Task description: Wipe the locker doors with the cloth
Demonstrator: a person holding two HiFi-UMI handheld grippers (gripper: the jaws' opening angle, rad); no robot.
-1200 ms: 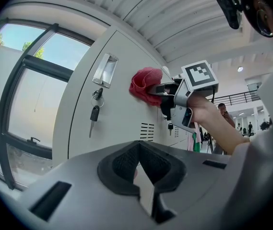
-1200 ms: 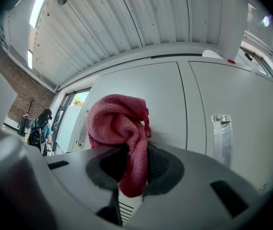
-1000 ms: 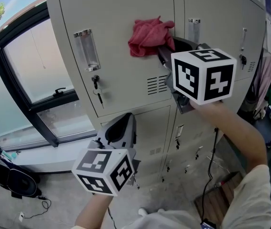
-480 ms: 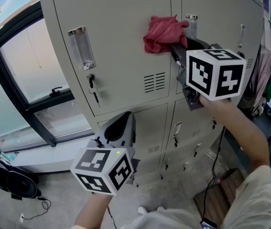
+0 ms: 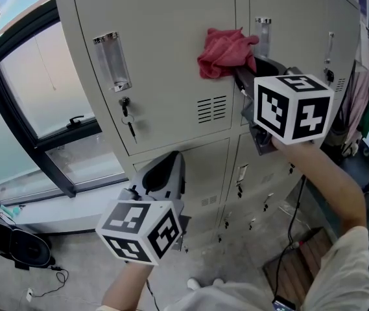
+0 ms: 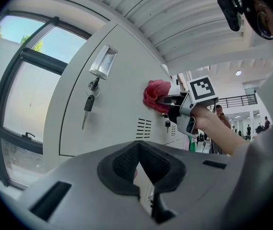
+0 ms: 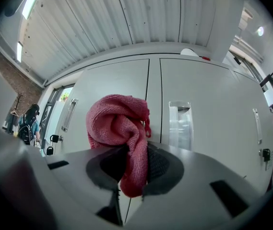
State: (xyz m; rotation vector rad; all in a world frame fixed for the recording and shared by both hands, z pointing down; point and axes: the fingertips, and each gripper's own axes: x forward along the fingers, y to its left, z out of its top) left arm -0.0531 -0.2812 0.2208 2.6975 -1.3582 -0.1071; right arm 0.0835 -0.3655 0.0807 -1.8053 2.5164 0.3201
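right gripper [image 5: 242, 76], clenched on the pink cloth [image 5: 225, 52], holds it against the upper locker door [image 5: 165, 70] at twelve o'clock for wiping; left gripper [image 5: 165, 177] hangs spare at seven o'clock, jaws closed, empty.

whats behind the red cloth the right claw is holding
Behind the crumpled pink-red cloth is the beige metal locker door, by the seam between two doors. The patch it covers is hidden.

Cloth [image 5: 226, 52] and right gripper [image 5: 241, 71] further right, now across the door seam [image 5: 241, 5].
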